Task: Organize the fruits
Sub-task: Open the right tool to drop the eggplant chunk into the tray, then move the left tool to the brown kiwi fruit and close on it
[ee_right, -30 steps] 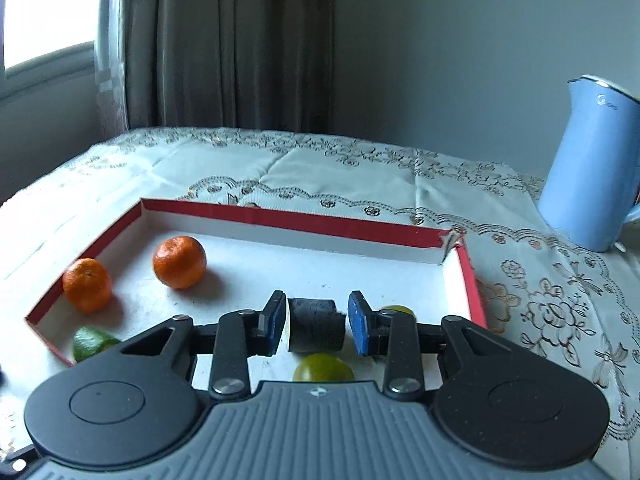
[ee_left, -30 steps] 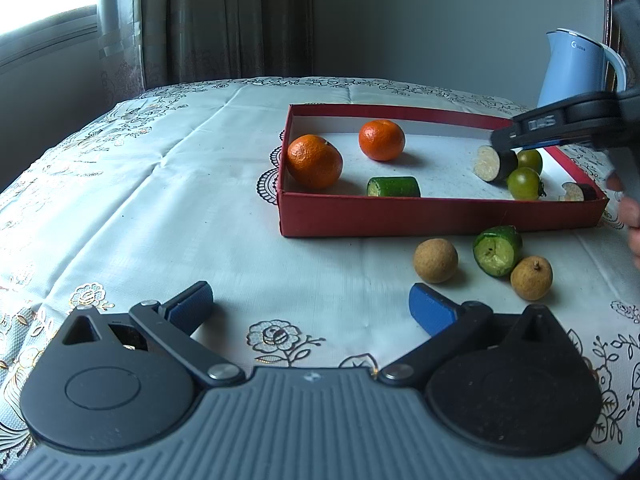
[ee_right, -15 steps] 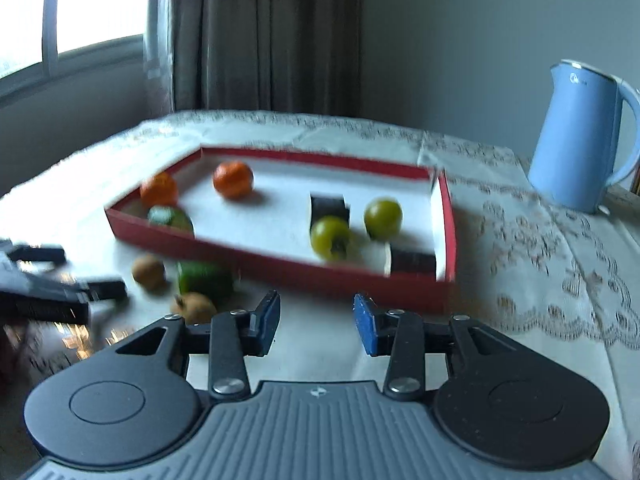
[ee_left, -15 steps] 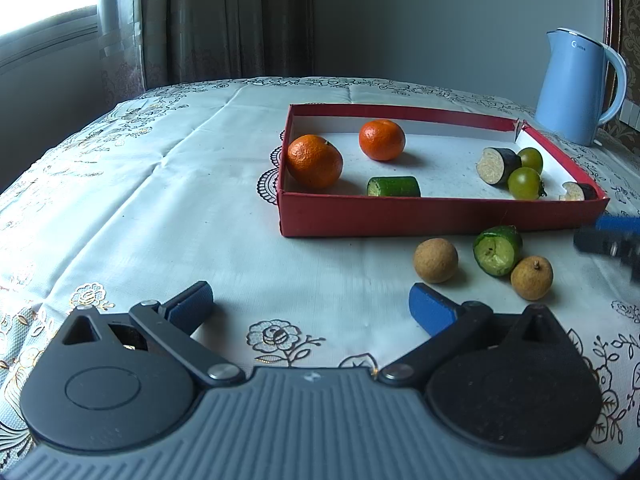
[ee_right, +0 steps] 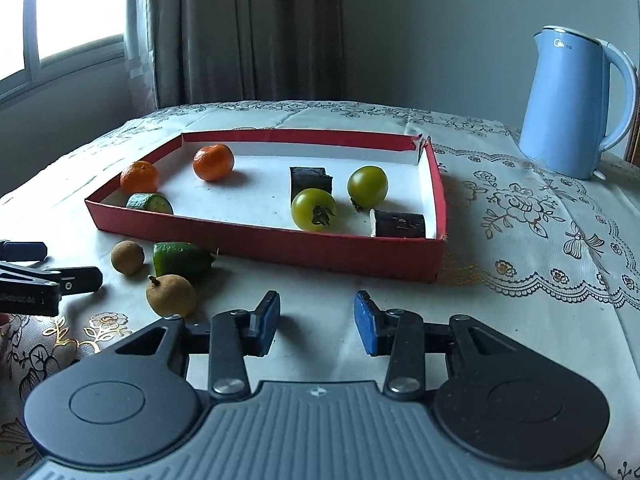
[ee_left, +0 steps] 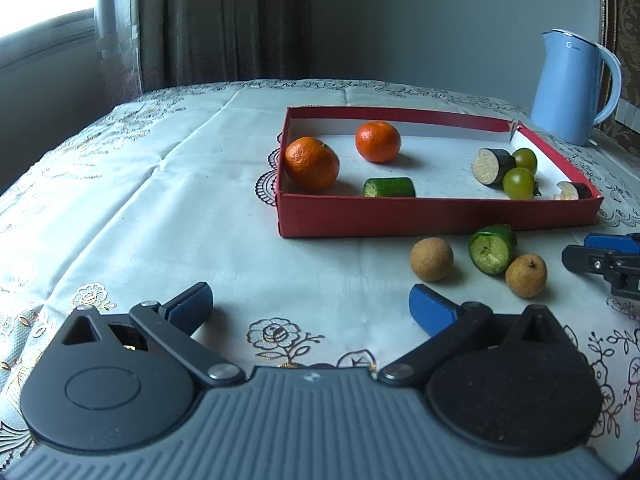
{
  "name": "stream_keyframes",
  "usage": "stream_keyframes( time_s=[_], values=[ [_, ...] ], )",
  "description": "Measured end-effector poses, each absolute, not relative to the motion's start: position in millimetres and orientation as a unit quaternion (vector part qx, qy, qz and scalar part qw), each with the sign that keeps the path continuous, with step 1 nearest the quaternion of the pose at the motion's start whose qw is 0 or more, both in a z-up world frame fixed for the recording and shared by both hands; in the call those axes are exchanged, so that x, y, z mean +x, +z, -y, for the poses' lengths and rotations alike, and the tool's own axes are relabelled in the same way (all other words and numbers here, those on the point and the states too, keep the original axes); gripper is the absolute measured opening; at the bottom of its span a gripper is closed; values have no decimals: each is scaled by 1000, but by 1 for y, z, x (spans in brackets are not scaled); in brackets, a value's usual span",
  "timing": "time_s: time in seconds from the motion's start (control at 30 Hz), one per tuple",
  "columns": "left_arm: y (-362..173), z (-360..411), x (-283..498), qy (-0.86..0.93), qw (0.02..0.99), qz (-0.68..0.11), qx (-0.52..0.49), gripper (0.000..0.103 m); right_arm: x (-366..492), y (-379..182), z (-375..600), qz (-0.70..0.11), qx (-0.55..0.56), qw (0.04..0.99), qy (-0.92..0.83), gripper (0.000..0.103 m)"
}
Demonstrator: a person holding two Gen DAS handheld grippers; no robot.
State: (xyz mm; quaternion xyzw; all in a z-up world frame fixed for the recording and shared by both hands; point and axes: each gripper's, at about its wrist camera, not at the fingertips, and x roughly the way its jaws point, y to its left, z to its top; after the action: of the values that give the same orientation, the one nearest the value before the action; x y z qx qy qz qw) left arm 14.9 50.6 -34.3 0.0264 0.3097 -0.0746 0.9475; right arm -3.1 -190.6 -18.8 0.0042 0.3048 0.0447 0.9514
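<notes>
Both grippers empty. Left gripper (ee_left: 310,304) gapes wide; right gripper (ee_right: 316,322) stands moderately parted.

Still outside the red tray (ee_right: 280,242), at its 7 o'clock: two longans (ee_right: 171,295) (ee_right: 128,257) and a cucumber piece (ee_right: 182,258).

Risk: longans are round, and a glancing pad may roll one off.

Right wrist view shows the tomato's (ee_right: 314,210) stem; left wrist view shows the eggplant's (ee_left: 492,166) cut face.

Two oranges (ee_left: 312,162), two green tomatoes (ee_right: 314,209) inside red box (ee_left: 400,214); two longans (ee_left: 431,259) outside.
</notes>
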Motion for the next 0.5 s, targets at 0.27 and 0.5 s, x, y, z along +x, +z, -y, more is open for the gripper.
stream_keyframes(
  time_s=[0.27, 0.5],
  values=[
    [-13, -32, 7, -102, 951, -291, 34, 103, -2, -19, 195, -303, 18, 951, 52, 41],
    [-22, -7, 18, -106, 947, -291, 85, 100, -2, -19, 199, -304, 29, 951, 55, 42]
  ],
)
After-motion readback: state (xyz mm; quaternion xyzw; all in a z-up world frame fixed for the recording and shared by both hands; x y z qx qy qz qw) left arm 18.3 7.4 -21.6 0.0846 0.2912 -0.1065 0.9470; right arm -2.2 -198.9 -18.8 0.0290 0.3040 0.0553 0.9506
